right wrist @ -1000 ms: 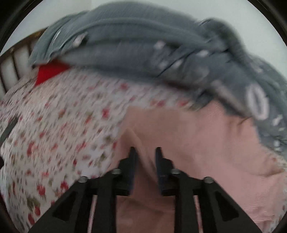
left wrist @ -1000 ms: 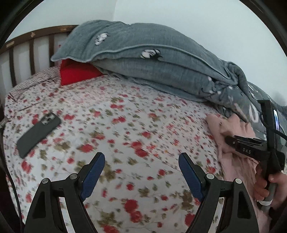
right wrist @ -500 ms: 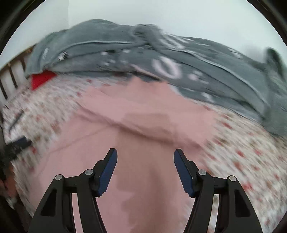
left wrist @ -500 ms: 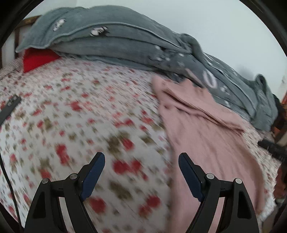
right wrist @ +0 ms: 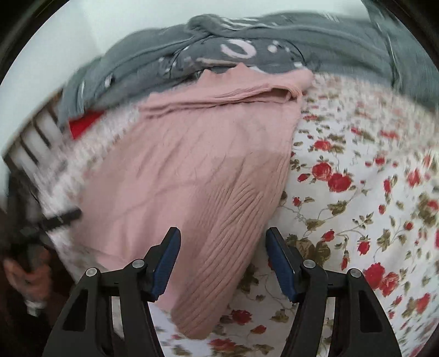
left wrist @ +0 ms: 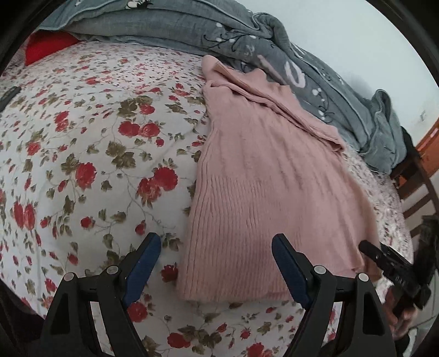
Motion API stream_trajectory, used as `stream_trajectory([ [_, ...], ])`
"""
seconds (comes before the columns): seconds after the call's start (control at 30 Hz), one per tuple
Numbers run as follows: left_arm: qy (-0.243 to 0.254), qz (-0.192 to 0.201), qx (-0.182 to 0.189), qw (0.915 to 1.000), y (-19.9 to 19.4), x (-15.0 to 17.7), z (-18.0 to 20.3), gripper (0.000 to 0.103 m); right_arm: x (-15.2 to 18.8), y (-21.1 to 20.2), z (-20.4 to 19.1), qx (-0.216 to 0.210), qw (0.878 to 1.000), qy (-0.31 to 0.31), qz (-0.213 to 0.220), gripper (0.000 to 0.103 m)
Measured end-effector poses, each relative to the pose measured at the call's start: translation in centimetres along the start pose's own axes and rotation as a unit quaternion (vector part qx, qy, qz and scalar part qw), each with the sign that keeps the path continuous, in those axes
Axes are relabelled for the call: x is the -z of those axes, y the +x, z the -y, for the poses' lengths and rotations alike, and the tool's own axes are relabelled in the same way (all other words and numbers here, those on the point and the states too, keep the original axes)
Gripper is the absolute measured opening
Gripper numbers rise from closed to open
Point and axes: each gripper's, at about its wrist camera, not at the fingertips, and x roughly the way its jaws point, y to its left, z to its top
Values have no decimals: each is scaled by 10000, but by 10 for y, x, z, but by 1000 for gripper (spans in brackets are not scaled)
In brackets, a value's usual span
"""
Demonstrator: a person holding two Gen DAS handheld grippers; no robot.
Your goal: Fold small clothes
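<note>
Both gripper jaws closing, empty, over pink sweater on floral bedsheet.

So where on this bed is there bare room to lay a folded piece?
Widest free patch: the floral sheet left of the pink sweater, below the red pillow. A second patch lies right of the sweater. It is crowded along the grey quilt behind.

two black angular frames are seen on the left gripper, each capped with a blue ribbed pad and studded with round silver screws. the same black frames, blue pads and silver screws are shown on the right gripper.
</note>
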Motion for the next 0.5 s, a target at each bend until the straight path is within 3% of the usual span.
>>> stream_trajectory([
  [0.03,11,5,-76,10000,0,1,3,65,1,-3,-2,78,10000,-50,17,39],
  [0.07,21,-12,-123,9999,-1,1,3,58,2,-4,-2,-9,10000,-73,11,12],
  [0.13,11,-75,-131,9999,-2,2,5,24,5,-4,4,-160,9999,18,53,9],
  [0.17,6,-121,-60,9999,-2,1,4,13,7,-5,7,-198,9998,68,69,8],
  [0.3,-100,-41,232,9997,-18,2,1,9,13,-25,27,-529,9972,473,216,7],
  [0.5,6,8,361,9993,-46,23,7,9,28,-51,34,-651,9960,558,255,7],
])
